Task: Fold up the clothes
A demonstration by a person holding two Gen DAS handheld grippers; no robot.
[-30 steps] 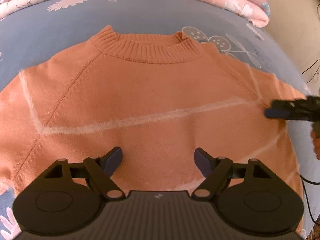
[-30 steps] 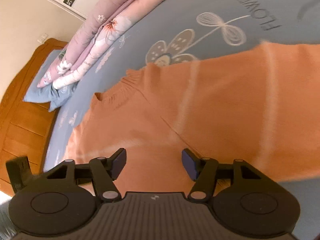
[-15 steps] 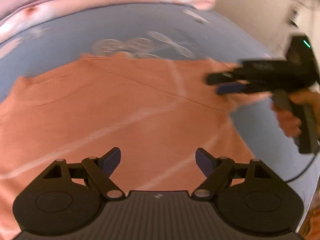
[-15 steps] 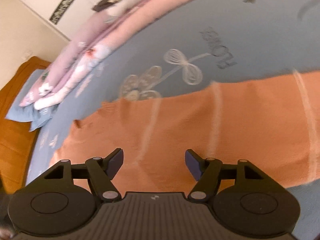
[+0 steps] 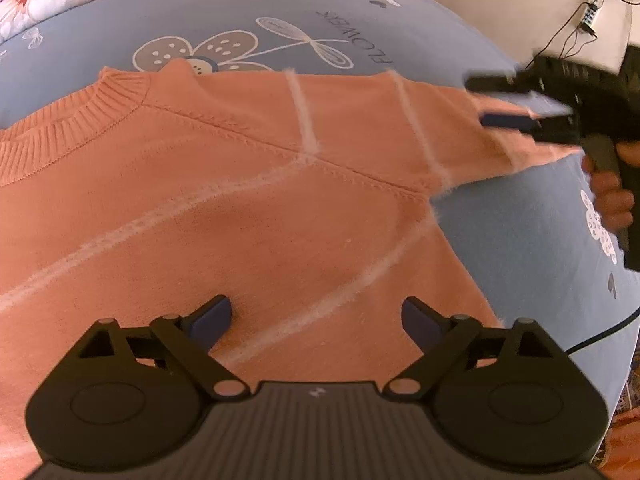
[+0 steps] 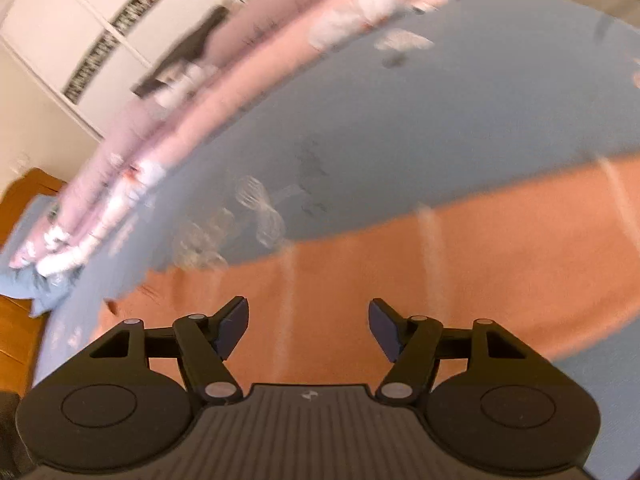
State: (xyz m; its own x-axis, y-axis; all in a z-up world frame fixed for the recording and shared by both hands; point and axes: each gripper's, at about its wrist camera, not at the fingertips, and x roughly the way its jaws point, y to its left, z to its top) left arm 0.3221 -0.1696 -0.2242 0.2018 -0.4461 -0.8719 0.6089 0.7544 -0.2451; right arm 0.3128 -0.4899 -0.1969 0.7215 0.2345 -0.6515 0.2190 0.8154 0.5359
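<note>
An orange knit sweater (image 5: pixel 248 184) with thin white stripes lies flat, front up, on a blue bedsheet; its ribbed collar (image 5: pixel 80 116) is at the upper left. My left gripper (image 5: pixel 316 316) is open and empty, low over the sweater's body. My right gripper (image 5: pixel 496 102) shows in the left wrist view at the far end of the sweater's right sleeve (image 5: pixel 460 136), jaws apart. In the blurred right wrist view the right gripper (image 6: pixel 308 326) is open over the sleeve (image 6: pixel 460 264).
The blue sheet (image 5: pixel 520 232) has flower prints and the word FLOWER. A folded pink and lilac quilt (image 6: pixel 248 60) lies along the far edge of the bed. A wooden headboard (image 6: pixel 24 200) and a blue pillow are at the left. Cables hang by the wall (image 5: pixel 580 20).
Both grippers have swung right along the sweater, from its chest toward the right sleeve. The right gripper now sits at the sleeve end. Both stayed open.
</note>
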